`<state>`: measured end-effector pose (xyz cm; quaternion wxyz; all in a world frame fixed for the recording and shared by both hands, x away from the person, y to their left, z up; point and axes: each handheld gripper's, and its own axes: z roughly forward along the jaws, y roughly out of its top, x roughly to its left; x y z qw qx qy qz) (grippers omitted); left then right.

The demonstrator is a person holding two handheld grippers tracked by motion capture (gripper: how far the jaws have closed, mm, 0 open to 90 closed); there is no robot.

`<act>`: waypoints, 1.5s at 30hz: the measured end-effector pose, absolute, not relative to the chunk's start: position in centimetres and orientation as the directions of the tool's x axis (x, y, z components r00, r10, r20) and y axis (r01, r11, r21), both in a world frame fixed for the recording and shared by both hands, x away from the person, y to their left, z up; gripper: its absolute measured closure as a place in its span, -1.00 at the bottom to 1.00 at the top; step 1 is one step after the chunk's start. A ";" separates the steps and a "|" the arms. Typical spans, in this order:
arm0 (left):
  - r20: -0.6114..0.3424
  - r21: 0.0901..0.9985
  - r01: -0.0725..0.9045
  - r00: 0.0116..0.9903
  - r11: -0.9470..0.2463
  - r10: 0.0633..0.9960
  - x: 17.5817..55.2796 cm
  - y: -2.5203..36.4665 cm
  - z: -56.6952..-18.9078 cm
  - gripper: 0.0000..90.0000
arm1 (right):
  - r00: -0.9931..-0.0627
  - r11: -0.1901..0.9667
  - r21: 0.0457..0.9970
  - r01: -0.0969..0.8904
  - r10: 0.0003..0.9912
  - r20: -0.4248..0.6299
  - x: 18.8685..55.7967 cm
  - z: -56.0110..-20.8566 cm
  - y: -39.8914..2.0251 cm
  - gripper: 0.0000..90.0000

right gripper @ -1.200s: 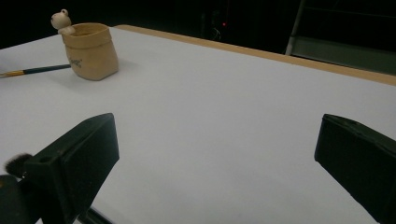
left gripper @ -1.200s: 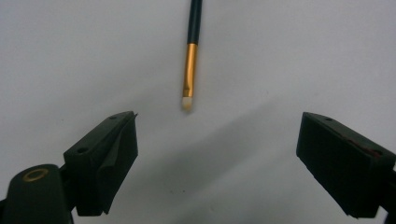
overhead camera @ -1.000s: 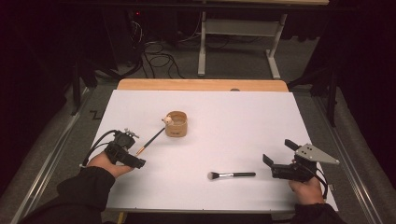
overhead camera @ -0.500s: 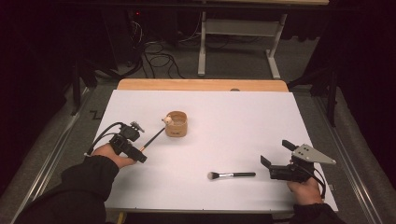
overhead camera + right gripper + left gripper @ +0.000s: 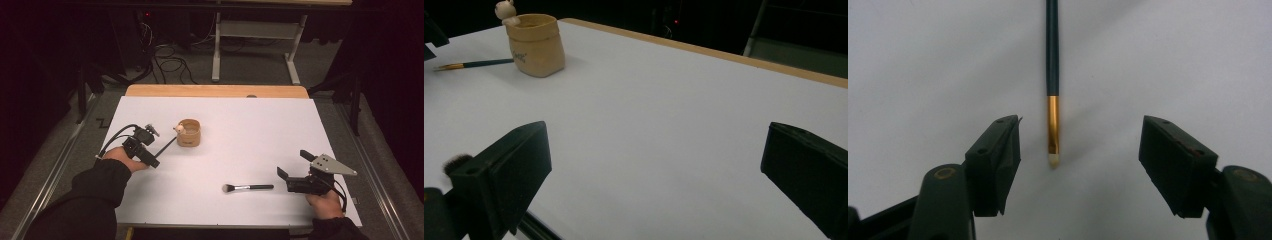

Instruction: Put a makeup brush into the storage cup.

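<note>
Hovering near the left edge of the table (image 5: 280, 130), the left gripper (image 5: 150, 148) is seen with its jaws apart over the tip of a thin brush (image 5: 1052, 75). In the left gripper view the brush's gold ferrule and pale tip lie between the two black jaws, and clear white surface shows on either side of it, so nothing is touched or clamped. The jaws have just been closing, with the brush tip between them but not yet gripped. The thin brush is laid on the table with its dark handle running from the gripper toward the cup (image 5: 188, 132).

The tan, sack-shaped cup stands upright left of the table's middle, toward the far edge. A small pale figure sits on its rim on the side facing the left gripper. What lies inside the cup cannot be told.

A makeup brush (image 5: 248, 187) with a dark handle and a dark bristle head is laid flat near the near edge, right of the middle, its handle end just beside the right gripper (image 5: 285, 181). That gripper is held near the near right corner with its jaws wide apart and nothing between them.

Compared with a second ago, the left hand has been shifted away from the near edge, toward the cup; the right gripper, the cup and the makeup brush lie as before.
</note>
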<state>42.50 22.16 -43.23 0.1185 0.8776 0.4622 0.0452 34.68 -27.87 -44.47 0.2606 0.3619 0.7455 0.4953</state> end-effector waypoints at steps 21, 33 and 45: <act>-0.010 0.264 0.790 0.576 -0.553 0.818 43.4 21.3 -44.0 -0.05 | -0.613 0.226 0.933 0.278 0.790 -0.009 35.4 -44.2 -27.3 -0.99; -0.012 0.259 0.777 0.597 -0.574 0.802 44.4 20.5 -44.8 0.18 | -0.614 0.236 0.930 0.283 0.789 -0.013 35.3 -44.3 -27.4 -0.99; -0.003 0.243 0.783 0.591 -0.573 0.807 46.0 20.6 -45.5 0.41 | -0.617 0.244 0.928 0.282 0.787 -0.020 35.2 -44.4 -27.3 -0.99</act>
